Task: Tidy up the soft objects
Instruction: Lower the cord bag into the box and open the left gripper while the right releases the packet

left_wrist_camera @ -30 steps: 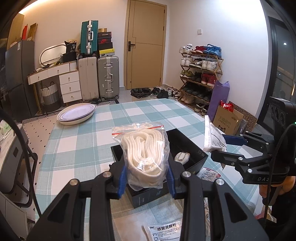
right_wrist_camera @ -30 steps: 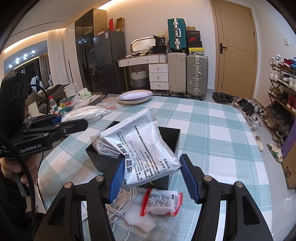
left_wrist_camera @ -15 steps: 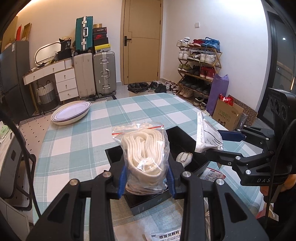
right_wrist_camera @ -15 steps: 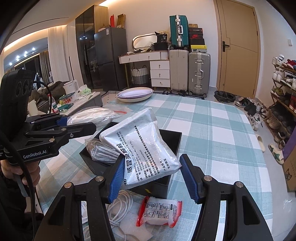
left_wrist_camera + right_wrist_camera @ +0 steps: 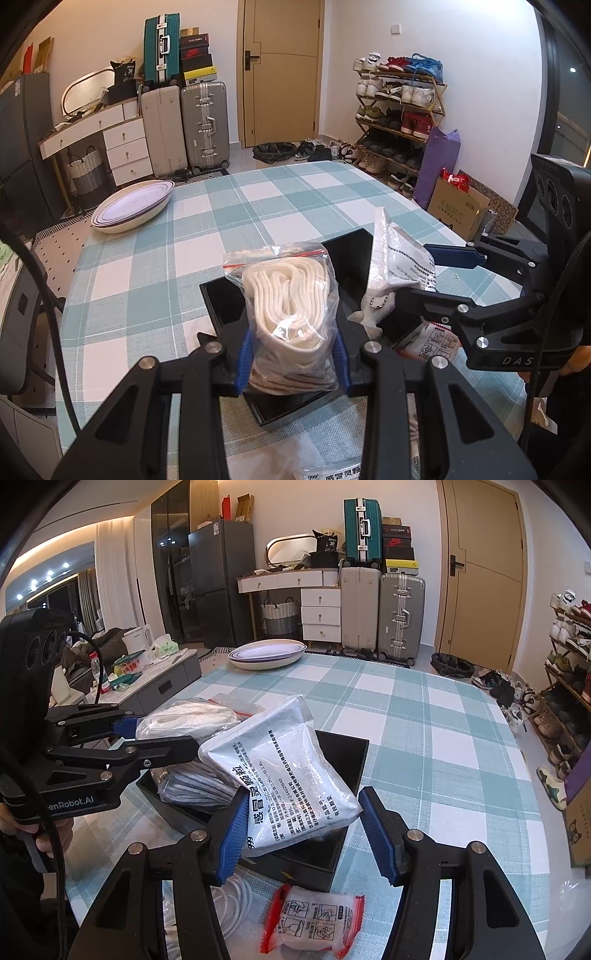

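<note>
My left gripper (image 5: 291, 363) is shut on a clear zip bag of white cord (image 5: 290, 306) and holds it over the near end of the open black box (image 5: 225, 295). My right gripper (image 5: 308, 830) is shut on a white printed pouch (image 5: 284, 775) held over the same box (image 5: 347, 749). It shows at the right of the left wrist view (image 5: 428, 275), with the pouch (image 5: 399, 254) above the box. A bag of grey folded items (image 5: 195, 786) and a small white item on a bead chain (image 5: 373, 306) lie inside.
A red-edged white packet (image 5: 314, 926) and a white cable coil (image 5: 236, 897) lie on the checked tablecloth (image 5: 424, 716) in front of the box. Another printed pouch (image 5: 332, 470) lies at the near edge. A stack of oval plates (image 5: 133, 205) stands at the far left corner.
Both grippers have come closer to the box with their loads. The zip bag has sunk towards the box's near end, and the pouch has moved over its right side.
</note>
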Demonstrator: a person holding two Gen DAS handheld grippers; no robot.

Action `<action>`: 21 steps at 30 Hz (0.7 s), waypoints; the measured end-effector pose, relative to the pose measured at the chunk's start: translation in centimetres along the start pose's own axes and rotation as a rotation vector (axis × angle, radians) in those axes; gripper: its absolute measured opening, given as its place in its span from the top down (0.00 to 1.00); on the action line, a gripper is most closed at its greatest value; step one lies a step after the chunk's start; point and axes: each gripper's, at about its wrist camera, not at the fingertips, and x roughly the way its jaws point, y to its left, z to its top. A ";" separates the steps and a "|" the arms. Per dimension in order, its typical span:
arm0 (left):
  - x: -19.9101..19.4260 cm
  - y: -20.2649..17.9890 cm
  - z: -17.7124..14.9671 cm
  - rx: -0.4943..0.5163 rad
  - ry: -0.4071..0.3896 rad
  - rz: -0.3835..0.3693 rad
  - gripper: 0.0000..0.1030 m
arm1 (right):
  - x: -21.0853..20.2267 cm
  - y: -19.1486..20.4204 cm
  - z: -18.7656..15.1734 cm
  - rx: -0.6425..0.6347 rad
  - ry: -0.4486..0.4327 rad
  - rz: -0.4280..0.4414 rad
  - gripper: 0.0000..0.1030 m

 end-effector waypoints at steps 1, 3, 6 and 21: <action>0.2 0.0 0.0 0.003 0.005 0.000 0.67 | 0.2 0.0 0.0 0.000 0.003 0.000 0.42; 0.6 0.0 -0.1 0.006 0.019 -0.001 0.67 | 0.6 -0.1 0.0 0.001 0.007 -0.002 0.42; 1.1 0.0 -0.1 0.004 0.031 -0.002 0.67 | 1.0 -0.2 0.2 0.004 0.009 0.002 0.42; -0.4 0.9 -0.5 -0.060 -0.009 0.040 0.11 | -0.1 -0.7 0.0 0.020 -0.054 -0.014 0.14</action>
